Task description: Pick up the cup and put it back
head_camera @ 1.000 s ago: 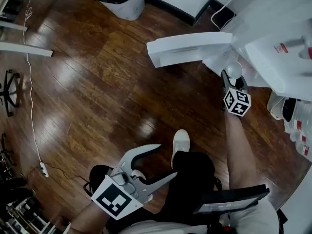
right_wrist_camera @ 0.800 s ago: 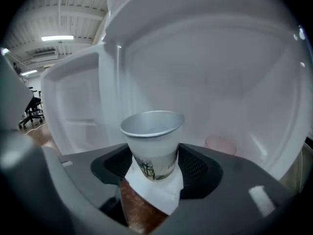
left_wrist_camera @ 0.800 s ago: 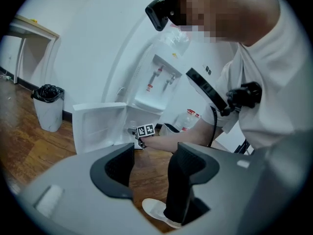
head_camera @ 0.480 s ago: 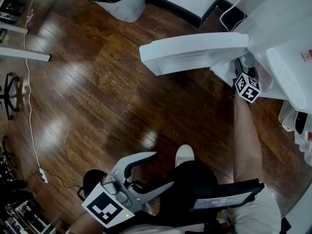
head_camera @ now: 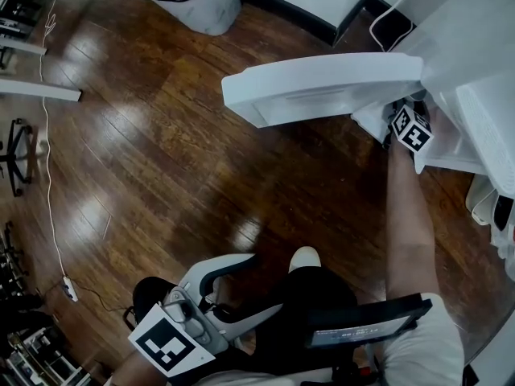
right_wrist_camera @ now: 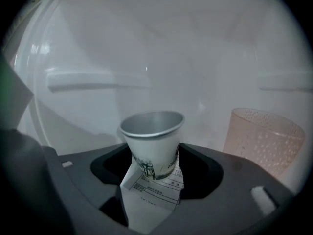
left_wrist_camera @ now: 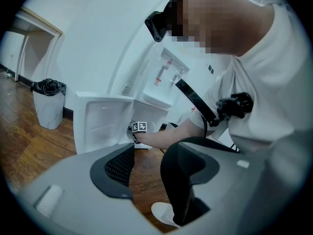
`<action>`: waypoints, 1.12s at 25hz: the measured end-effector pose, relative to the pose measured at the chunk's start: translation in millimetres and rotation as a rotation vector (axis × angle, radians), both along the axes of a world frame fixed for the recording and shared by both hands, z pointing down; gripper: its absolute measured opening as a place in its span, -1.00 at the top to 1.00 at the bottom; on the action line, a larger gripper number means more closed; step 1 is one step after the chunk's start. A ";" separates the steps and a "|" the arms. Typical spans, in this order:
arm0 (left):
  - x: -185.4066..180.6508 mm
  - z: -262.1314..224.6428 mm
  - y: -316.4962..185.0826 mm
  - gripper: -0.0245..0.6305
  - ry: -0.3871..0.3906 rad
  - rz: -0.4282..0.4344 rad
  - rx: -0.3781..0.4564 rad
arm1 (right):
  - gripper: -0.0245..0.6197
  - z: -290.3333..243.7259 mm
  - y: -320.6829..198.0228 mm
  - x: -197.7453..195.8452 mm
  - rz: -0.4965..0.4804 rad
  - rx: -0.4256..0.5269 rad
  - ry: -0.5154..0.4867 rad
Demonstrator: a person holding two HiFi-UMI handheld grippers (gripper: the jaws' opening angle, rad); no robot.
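Right gripper (right_wrist_camera: 153,173) fingers clench the cup (right_wrist_camera: 151,138), its small print unreadable; left gripper (left_wrist_camera: 146,163) fingers released, empty.

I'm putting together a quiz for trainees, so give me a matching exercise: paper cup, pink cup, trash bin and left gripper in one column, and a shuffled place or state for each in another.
Things:
1. paper cup
2. pink cup
3. trash bin
4. left gripper

Places or states:
A. open, nothing in it
B. standing on the wood floor
C. held in the right gripper
D. standing free, to the right of the held one

Pairs: 1-C, 2-D, 3-B, 4-A
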State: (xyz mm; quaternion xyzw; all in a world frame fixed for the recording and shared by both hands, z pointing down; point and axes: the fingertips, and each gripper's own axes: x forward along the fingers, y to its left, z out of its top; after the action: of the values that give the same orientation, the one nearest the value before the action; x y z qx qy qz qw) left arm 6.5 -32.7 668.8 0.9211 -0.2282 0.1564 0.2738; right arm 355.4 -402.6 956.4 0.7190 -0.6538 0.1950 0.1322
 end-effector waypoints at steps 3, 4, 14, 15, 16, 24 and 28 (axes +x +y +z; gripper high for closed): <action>3.1 -0.5 -0.7 0.12 0.007 -0.003 0.000 | -0.03 -0.9 1.1 -0.3 0.006 0.005 0.003; 3.7 -0.9 -1.3 0.12 0.007 -0.004 0.002 | -0.04 -0.7 1.7 0.0 0.006 0.003 0.002; 12.2 -9.5 6.2 0.12 0.020 0.019 0.003 | -0.12 -25.8 24.1 -9.3 0.004 0.035 -0.018; 12.6 -11.4 9.5 0.12 0.021 0.027 -0.010 | -0.16 -31.6 33.8 -11.5 0.011 0.034 -0.017; 12.5 -14.1 13.1 0.12 0.023 0.032 -0.026 | -0.17 -37.1 45.9 -15.1 0.014 0.029 -0.017; 9.4 -67.1 52.3 0.12 0.011 0.086 -0.114 | -0.17 -106.6 199.8 -58.6 -0.115 -0.099 -0.028; 3.8 -113.0 69.8 0.12 -0.003 0.097 -0.117 | -0.16 -164.5 276.7 -86.2 -0.160 -0.159 -0.057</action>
State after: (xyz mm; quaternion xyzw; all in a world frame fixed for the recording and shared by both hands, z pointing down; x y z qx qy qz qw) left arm 10.2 37.1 555.8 0.9134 -0.1744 0.1836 0.3188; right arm 269.2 -125.9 791.9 0.6458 -0.6952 0.2552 0.1855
